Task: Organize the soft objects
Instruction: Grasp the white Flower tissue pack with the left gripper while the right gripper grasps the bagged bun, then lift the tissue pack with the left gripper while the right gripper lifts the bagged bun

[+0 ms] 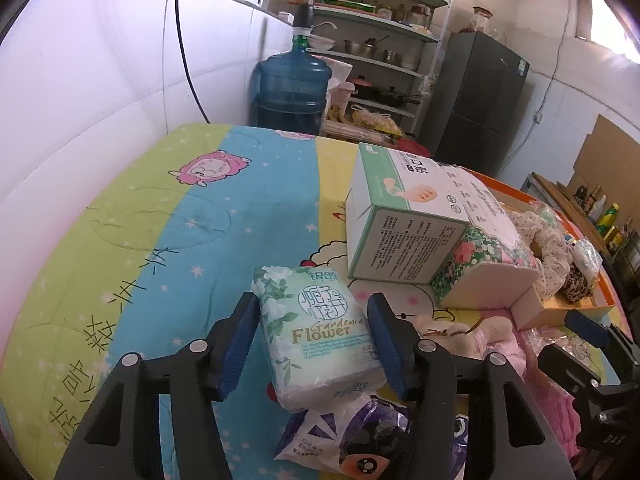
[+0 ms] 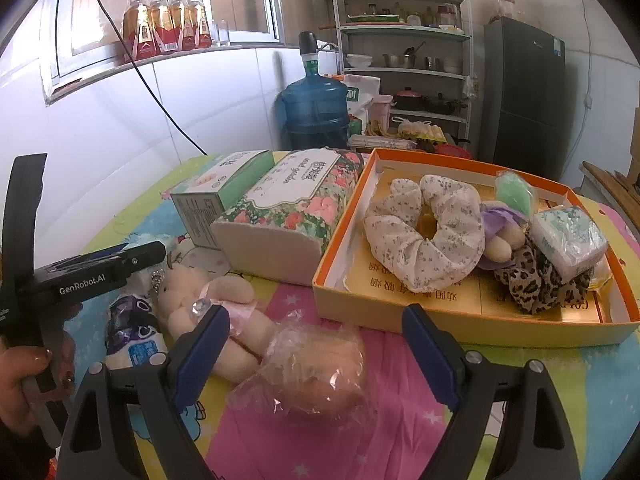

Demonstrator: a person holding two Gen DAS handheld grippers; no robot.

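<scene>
A: We start with the bedspread (image 1: 160, 216), striped green, blue and yellow, that covers the whole surface. On its right side sits the orange tray (image 2: 472, 320); we count a floral scrunchie (image 2: 424, 232), a leopard-print one (image 2: 536, 280) and a wrapped tissue pack (image 2: 570, 240) already inside it.

B: Just left of the tray we see the flowered tissue box (image 2: 288, 208), and a green-and-white carton (image 1: 396, 216) leaning against its far-left side.

A: Near us lie the cream plush bear (image 2: 208, 300) and, to its right, a pinkish soft lump in crinkled plastic (image 2: 316, 372).

B: The right gripper (image 2: 316, 356) stands wide apart, its blue pads on either side of that plastic-wrapped lump and clear of it, holding nothing.

A: The left gripper (image 1: 314, 336) brackets the Gardenia Flower tissue pack (image 1: 320, 340), which lies on the blue and yellow stripes, near and left of the carton. Its pads look to be right at the pack's sides; from this angle we cannot tell whether they press it or only graze it.

B: Nearest of all, a small purple packet (image 1: 352, 436) lies under the pack's near end
</scene>
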